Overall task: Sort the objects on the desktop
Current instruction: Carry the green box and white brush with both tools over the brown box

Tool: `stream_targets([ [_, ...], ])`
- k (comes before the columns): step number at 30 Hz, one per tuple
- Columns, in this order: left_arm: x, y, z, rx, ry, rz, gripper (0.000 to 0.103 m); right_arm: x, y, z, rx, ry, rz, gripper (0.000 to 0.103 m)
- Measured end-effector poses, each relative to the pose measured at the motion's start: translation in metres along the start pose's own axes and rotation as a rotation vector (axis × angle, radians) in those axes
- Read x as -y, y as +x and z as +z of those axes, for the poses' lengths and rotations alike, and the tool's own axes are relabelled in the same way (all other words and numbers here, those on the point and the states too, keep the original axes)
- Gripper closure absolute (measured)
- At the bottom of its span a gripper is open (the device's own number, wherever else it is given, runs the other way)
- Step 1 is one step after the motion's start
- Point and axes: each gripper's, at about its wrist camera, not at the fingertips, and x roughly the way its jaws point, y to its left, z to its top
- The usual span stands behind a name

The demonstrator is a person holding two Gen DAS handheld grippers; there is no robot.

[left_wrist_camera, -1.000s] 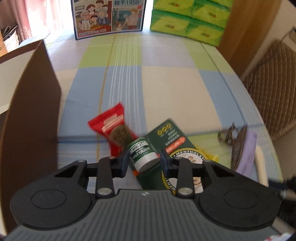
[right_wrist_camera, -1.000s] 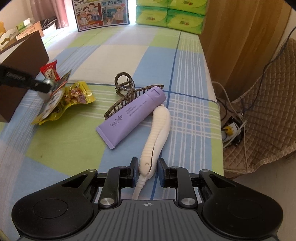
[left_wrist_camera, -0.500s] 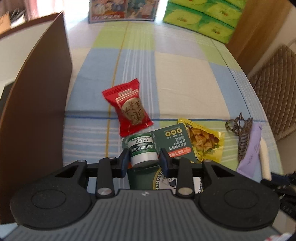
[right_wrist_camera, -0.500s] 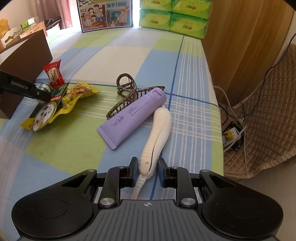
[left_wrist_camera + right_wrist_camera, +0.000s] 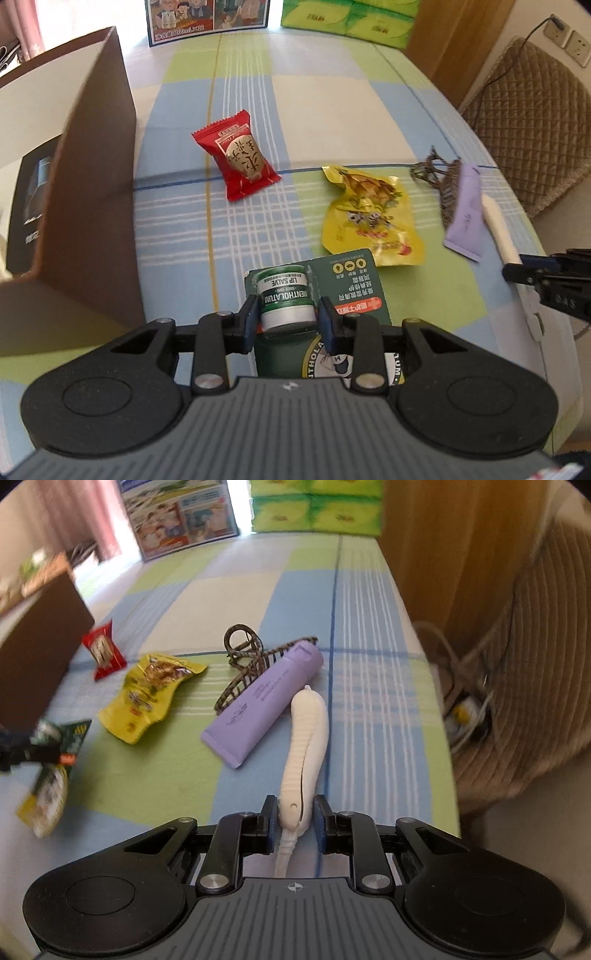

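My left gripper (image 5: 288, 314) is shut on a green Mentholatum lip salve pack (image 5: 286, 297), held above the checked tablecloth beside the brown box (image 5: 92, 184). My right gripper (image 5: 295, 814) stands around the near end of a white curved handle (image 5: 306, 738) lying on the table; its jaws have a small gap on the right side. A red snack packet (image 5: 240, 158), a yellow snack bag (image 5: 369, 214), a purple tube (image 5: 266, 701) and a brown hair claw (image 5: 247, 664) lie on the cloth.
The brown box's tall wall stands at the left. A picture board (image 5: 207, 14) and green tissue packs (image 5: 351, 14) stand at the far end. A quilted chair (image 5: 535, 122) and a wooden panel (image 5: 424, 535) are off the table's right edge.
My left gripper has lifted the lip salve pack and pulled it back toward me, off the yellow bag. My right gripper's jaws have widened slightly around the white handle.
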Motion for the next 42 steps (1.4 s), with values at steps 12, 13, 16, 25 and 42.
stream_targets([
  [12, -0.011, -0.074, -0.012, 0.127, -0.003, -0.048, 0.075, -0.047, -0.058, 0.012, 0.076, 0.054, 0.183, 0.086],
  [13, -0.014, -0.08, -0.012, 0.139, -0.007, -0.048, 0.075, -0.055, -0.06, 0.014, 0.08, 0.047, 0.203, 0.086],
  [16, -0.026, -0.101, -0.014, 0.176, -0.02, -0.042, 0.075, -0.084, -0.063, 0.023, 0.084, 0.02, 0.265, 0.086],
  [25, -0.082, -0.157, -0.028, 0.262, -0.096, 0.012, 0.075, -0.175, -0.058, 0.031, 0.073, -0.078, 0.416, 0.086],
  [42, -0.194, -0.215, -0.053, 0.341, -0.221, 0.124, 0.075, -0.309, -0.042, 0.054, 0.112, -0.273, 0.49, 0.086],
])
